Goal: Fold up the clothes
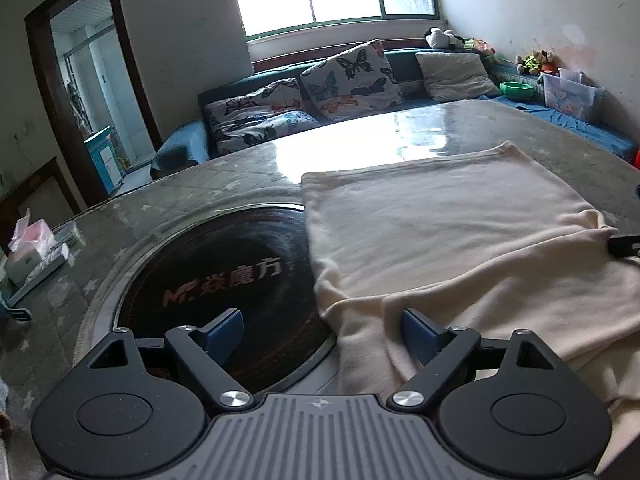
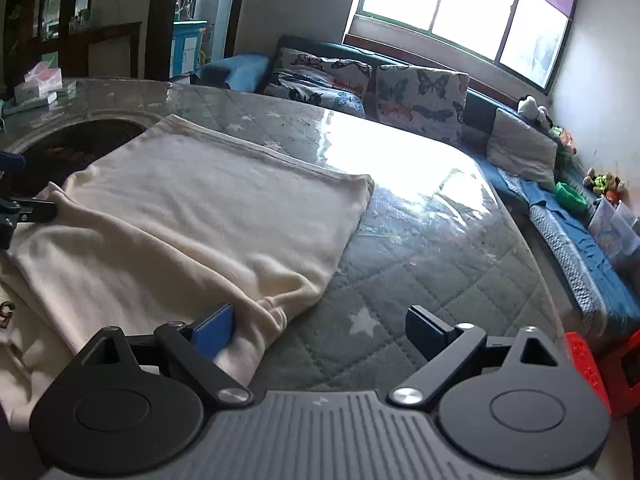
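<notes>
A cream garment (image 1: 460, 236) lies partly folded on the table, its far half flat, its near part bunched. It also shows in the right wrist view (image 2: 192, 208). My left gripper (image 1: 322, 334) is open over the garment's near left edge, with cloth between the fingers. My right gripper (image 2: 320, 330) is open at the garment's near right corner, its left fingertip (image 2: 214, 330) against the folded hem (image 2: 276, 312). Each gripper's tip shows at the edge of the other's view.
The table (image 2: 420, 264) has a quilted grey cover under clear plastic. A round black inset plate (image 1: 224, 272) sits left of the garment. Tissue boxes (image 1: 32, 248) stand at the table's left end. A blue sofa with butterfly cushions (image 1: 352, 76) runs behind.
</notes>
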The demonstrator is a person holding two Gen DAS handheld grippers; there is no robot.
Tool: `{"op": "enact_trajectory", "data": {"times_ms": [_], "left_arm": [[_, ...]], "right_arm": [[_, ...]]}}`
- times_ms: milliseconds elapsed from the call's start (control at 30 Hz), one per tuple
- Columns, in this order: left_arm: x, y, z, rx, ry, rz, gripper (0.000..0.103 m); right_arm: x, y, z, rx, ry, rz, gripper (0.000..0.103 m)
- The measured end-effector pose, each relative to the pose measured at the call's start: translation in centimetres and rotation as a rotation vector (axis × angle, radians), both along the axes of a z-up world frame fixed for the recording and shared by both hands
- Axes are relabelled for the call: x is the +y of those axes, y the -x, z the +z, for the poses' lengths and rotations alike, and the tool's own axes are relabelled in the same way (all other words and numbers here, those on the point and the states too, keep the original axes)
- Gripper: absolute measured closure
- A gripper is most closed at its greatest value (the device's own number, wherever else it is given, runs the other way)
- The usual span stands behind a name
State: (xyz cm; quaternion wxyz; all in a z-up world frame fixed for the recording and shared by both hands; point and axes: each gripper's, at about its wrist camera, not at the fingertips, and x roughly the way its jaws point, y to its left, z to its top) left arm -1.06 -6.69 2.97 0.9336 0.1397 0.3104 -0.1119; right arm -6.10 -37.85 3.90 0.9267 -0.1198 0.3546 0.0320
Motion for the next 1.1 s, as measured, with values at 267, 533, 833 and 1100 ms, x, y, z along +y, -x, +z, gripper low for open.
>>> {"op": "enact_trajectory", "data": {"times_ms": [267,533,833,1100], "left_arm": [[-1.6,3.1,0.7,-0.031,0.014,-0.115,0.015],[-1.1,5.3,-0.2,-0.038,-0.061,-0.183,0.014],[-0.3,11.5,0.0,-0.096,-0.114,-0.486,0.022],[-2.3,12.2,-2.2,-0.123,-0.174,-0.616,0.050]], "right_arm": [[2.0,3.7,1.0,-0.027,0.029,0.128,0.009],[3.2,5.8,1.2,-0.031,0.080,0.194,0.009],[3.2,7.9,2.9,-0.009,0.043,0.311,0.019],[4.3,9.0,3.0,0.021,0.043,0.399,0.025]]}}
